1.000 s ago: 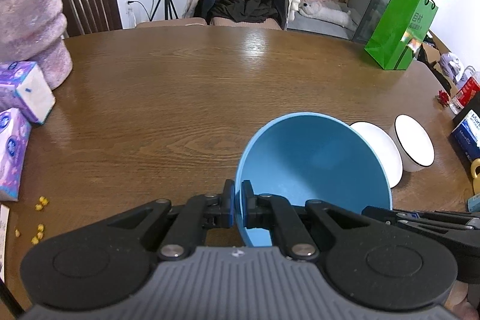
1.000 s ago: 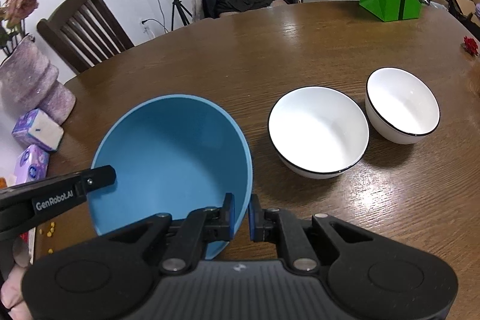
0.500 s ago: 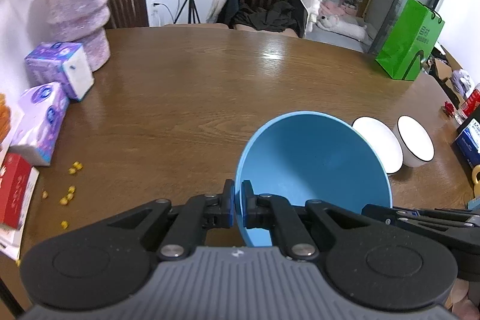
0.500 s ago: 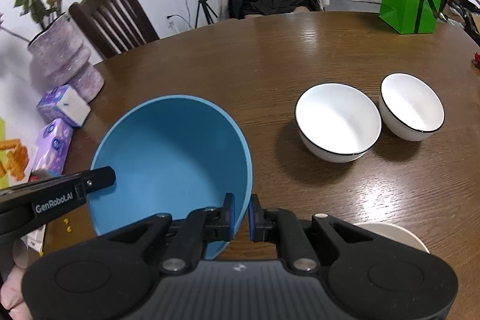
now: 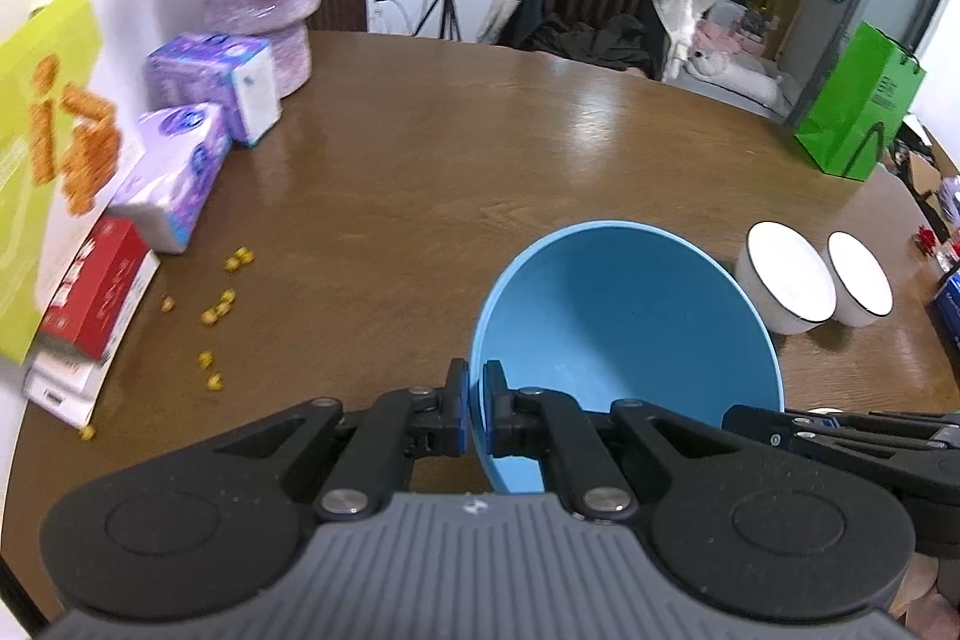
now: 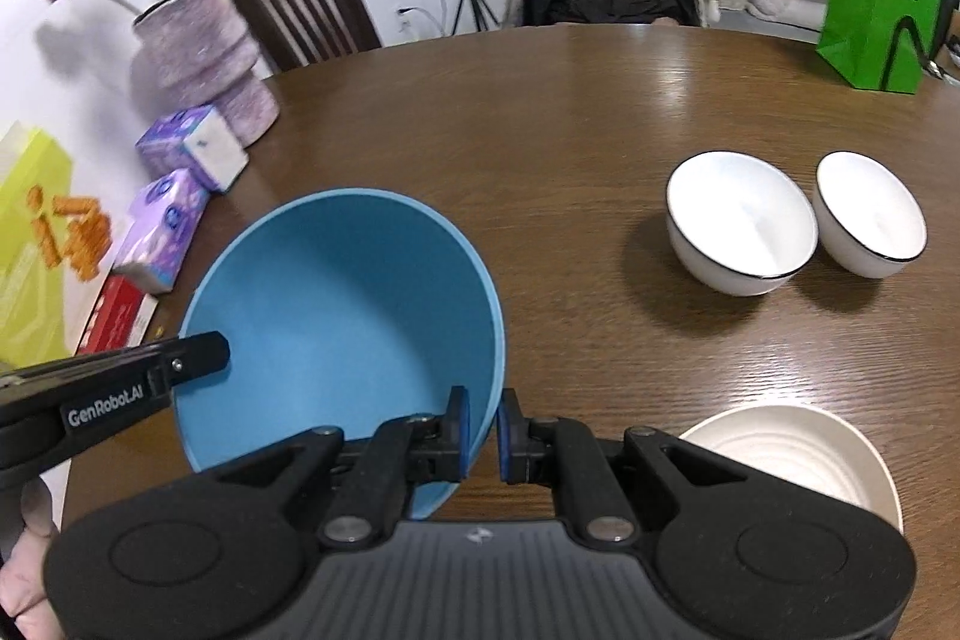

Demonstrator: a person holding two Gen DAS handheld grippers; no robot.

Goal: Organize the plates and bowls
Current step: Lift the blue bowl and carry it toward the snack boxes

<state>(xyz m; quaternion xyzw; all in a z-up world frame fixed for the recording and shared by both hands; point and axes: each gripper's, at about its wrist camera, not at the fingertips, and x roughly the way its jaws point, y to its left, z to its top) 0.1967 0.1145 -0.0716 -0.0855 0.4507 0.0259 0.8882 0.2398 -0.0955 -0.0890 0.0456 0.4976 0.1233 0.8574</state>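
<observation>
Blue bowl point(image 6: 342, 316): empty, tilted, held clear of the table point(image 6: 570, 112). Left gripper point(image 5: 474, 409) clamps its left rim, right gripper point(image 6: 480, 427) its right rim. Two white bowls point(image 6: 741, 220), point(image 6: 870, 211): empty, upright, side by side, far right of the blue bowl, nearer the right gripper. Cream plate point(image 6: 798, 451): empty, near right.

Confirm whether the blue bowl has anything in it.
Empty. The blue bowl, rim pinched by left gripper and right gripper, shows only bare blue inside.
</observation>
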